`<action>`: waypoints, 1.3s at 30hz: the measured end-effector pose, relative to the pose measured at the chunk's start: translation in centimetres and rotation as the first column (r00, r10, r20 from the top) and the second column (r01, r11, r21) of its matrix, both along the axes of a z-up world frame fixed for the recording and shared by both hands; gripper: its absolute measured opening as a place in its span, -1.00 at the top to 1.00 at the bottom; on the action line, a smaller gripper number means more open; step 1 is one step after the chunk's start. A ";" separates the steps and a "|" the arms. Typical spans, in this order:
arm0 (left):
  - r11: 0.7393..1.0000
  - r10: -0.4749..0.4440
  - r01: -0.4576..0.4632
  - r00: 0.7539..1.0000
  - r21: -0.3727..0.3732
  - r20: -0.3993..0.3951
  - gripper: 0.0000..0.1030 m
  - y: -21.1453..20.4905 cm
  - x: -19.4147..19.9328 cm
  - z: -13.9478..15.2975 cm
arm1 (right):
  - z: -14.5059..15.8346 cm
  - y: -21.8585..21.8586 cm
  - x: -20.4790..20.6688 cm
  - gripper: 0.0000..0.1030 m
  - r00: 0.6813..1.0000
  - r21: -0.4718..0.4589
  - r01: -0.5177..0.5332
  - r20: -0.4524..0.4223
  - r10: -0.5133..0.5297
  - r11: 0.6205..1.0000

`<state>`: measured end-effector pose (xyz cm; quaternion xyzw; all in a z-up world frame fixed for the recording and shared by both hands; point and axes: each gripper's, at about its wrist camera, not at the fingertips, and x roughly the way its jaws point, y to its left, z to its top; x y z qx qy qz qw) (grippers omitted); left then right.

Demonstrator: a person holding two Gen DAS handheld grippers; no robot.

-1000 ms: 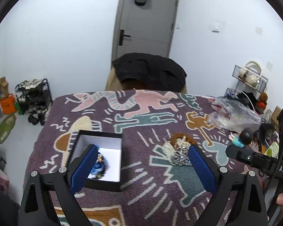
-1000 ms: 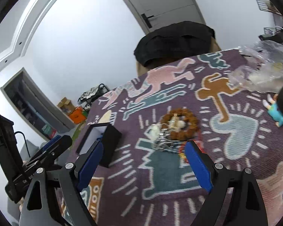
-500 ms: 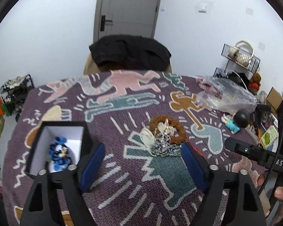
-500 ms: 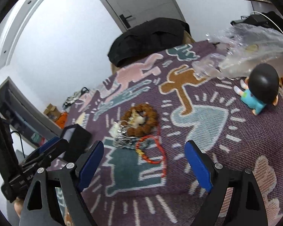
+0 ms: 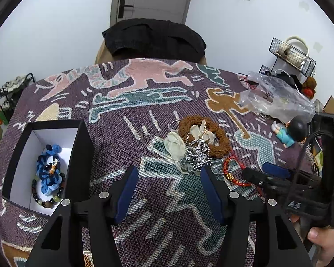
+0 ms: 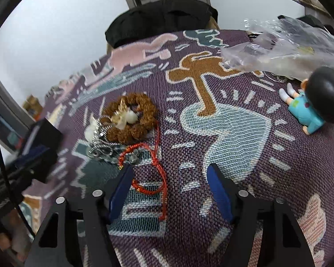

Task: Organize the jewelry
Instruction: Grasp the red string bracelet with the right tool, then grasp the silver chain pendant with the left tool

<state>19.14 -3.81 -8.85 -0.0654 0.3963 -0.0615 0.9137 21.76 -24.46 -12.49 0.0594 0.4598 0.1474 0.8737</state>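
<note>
Both grippers low, jaws spread wide, gripping nothing.

Left gripper (image 5: 168,182) pointing forward, blue pads parted and bare. Right gripper (image 6: 170,182) likewise agape, seen from the left view at lower right, gripped by a bare hand (image 5: 322,242) at its handle.

"AS" on right tongs (image 5: 265,175)

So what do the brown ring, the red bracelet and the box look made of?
Brown ring: fuzzy fabric, probably a plush scrunchie; matte nap. Red bracelet: braided cord with a knot, plus small gold-looking beads; metal or plastic is unclear. Box: seemingly rigid card, matte black outside, plain white inside, with straight thin walls.
</note>
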 end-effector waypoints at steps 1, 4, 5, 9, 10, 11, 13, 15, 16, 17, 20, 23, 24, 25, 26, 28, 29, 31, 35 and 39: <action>1.000 0.001 -0.001 1.000 -0.001 0.000 -0.16 0.1 0.0 -0.1 | -0.1 0.5 0.0 -0.28 1.000 -0.031 -0.002 0.010 0.002 1.000; 1.000 0.010 -0.010 1.000 -0.004 -0.001 -0.16 0.4 0.0 -0.1 | -0.2 1.6 0.1 -0.22 1.000 -0.118 -0.003 0.027 0.007 0.993; 1.000 0.012 -0.012 1.000 -0.006 0.000 -0.16 0.5 0.0 -0.1 | -0.2 2.0 0.1 -0.07 0.999 -0.152 0.000 0.034 0.005 0.988; 1.000 0.023 -0.023 1.000 -0.010 0.003 -0.16 1.0 0.0 0.1 | -0.1 2.2 -0.1 0.58 0.998 -0.198 -0.014 0.059 0.026 0.980; 1.000 0.025 -0.025 1.000 -0.012 0.003 -0.16 1.0 0.0 0.1 | -0.1 2.2 -0.1 0.73 0.998 -0.206 -0.017 0.061 0.030 0.978; 1.000 0.025 -0.025 1.000 -0.014 0.004 -0.16 1.1 0.0 0.1 | -0.1 2.0 -0.1 0.84 0.998 -0.205 -0.021 0.058 0.033 0.978; 1.000 0.021 -0.021 1.000 -0.012 0.007 -0.16 1.0 0.0 0.3 | -0.1 1.6 -0.2 0.91 0.998 -0.186 -0.030 0.057 0.041 0.982; 1.000 0.017 -0.017 1.000 -0.007 0.009 -0.16 0.8 0.0 0.4 | -0.1 1.0 -0.3 0.94 0.998 -0.150 -0.034 0.052 0.042 0.988; 1.000 0.014 -0.014 1.000 -0.005 0.009 -0.16 0.7 0.1 0.5 | -0.1 0.7 -0.4 0.94 0.998 -0.130 -0.034 0.049 0.041 0.991; 1.000 0.011 -0.011 1.000 -0.005 0.009 -0.16 0.5 0.2 0.5 | -0.1 0.3 -0.4 0.94 0.998 -0.107 -0.034 0.045 0.039 0.994; 1.000 0.000 0.000 1.000 -0.002 0.006 -0.16 0.0 0.5 0.6 | -0.1 -0.8 -0.7 0.94 0.999 -0.034 -0.030 0.042 0.031 0.999; 1.000 -0.013 0.013 1.000 0.001 -0.001 -0.16 -0.6 0.9 0.6 | 0.4 -2.1 -0.9 0.94 0.999 0.037 -0.020 0.045 0.019 0.999; 1.000 -0.018 0.018 1.000 0.001 -0.003 -0.16 -0.8 1.0 0.6 | 0.7 -2.7 -0.9 0.94 0.999 0.064 -0.015 0.047 0.012 0.998; 1.000 -0.023 0.023 1.000 -0.001 -0.006 -0.16 -1.0 1.2 0.6 | 0.9 -3.1 -1.0 0.94 0.999 0.083 -0.010 0.051 0.006 0.996; 1.000 -0.027 0.027 1.000 -0.003 -0.009 -0.16 -1.2 1.4 0.6 | 1.2 -3.4 -1.1 0.94 0.999 0.102 -0.007 0.055 0.001 0.995; 0.999 -0.036 0.036 0.999 -0.008 -0.017 -0.16 -1.5 1.8 0.6 | 1.9 -4.3 -1.3 0.94 0.998 0.151 -0.004 0.067 -0.006 0.989; 0.999 -0.039 0.039 0.999 -0.011 -0.019 -0.16 -1.6 1.9 0.6 | 2.2 -4.6 -1.4 0.94 0.997 0.163 -0.003 0.073 -0.009 0.987; 0.999 -0.047 0.046 0.999 -0.020 -0.026 -0.16 -2.0 2.4 0.5 | 2.9 -5.3 -1.6 0.94 0.996 0.190 0.000 0.089 -0.018 0.982; 0.998 -0.059 0.058 0.997 -0.024 -0.041 -0.16 -2.5 3.2 0.2 | 4.0 -6.2 -2.1 0.94 0.993 0.240 0.000 0.112 -0.028 0.971; 0.997 -0.066 0.064 0.994 -0.031 -0.082 0.10 -2.9 4.2 -0.8 | 4.6 -6.8 -2.4 0.94 0.992 0.268 -0.003 0.125 -0.032 0.963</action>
